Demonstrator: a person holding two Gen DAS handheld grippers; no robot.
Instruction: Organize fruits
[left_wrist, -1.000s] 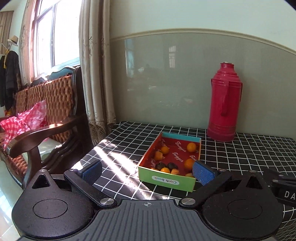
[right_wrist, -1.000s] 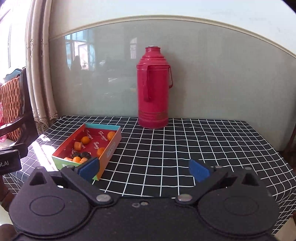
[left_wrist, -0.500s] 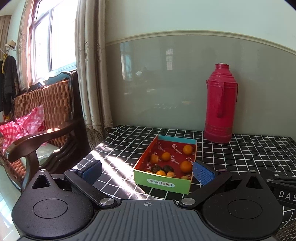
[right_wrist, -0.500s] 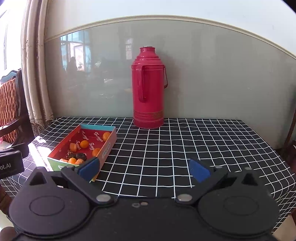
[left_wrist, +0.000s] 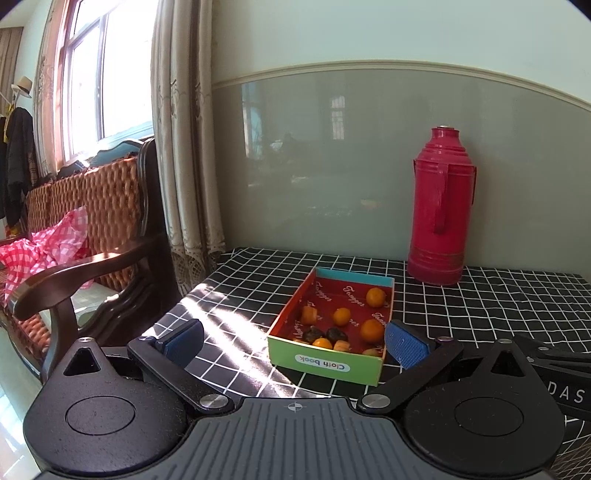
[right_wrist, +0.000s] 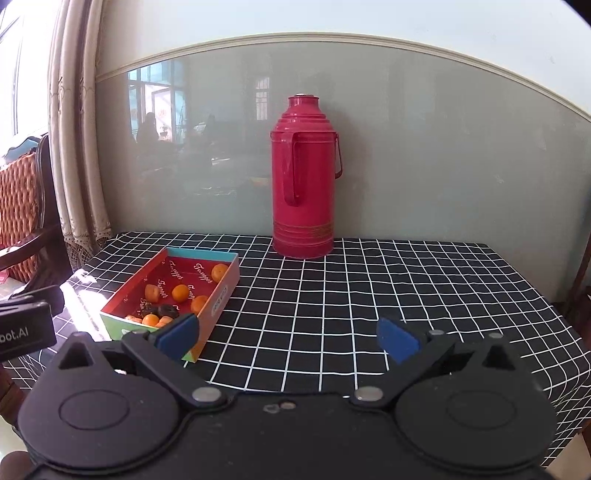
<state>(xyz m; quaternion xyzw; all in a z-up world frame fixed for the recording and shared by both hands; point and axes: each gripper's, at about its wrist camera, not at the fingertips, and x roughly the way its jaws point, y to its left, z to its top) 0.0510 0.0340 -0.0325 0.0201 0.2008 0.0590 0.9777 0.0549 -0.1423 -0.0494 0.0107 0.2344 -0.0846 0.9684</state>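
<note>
A shallow cardboard box (left_wrist: 325, 365) with a red inside and a green front marked "Cloth book" lies on the checked tablecloth (left_wrist: 480, 314). Several small orange fruits (left_wrist: 372, 329) and dark ones (left_wrist: 337, 334) sit in it. The same box (right_wrist: 221, 295) shows at the left of the right wrist view. My left gripper (left_wrist: 293, 341) is open, held back from the box's near end, nothing between its blue pads. My right gripper (right_wrist: 288, 336) is open too, over bare cloth to the right of the box.
A tall red thermos (left_wrist: 441, 206) stands against the glossy grey wall panel at the back of the table (right_wrist: 406, 280). A dark wooden armchair (left_wrist: 92, 258) with a woven back and pink checked cloth stands left of the table, by curtains (left_wrist: 184, 147).
Both grippers have pulled back and risen a little, so the box and thermos look smaller and farther. The jaws stayed open; nothing on the table moved.
</note>
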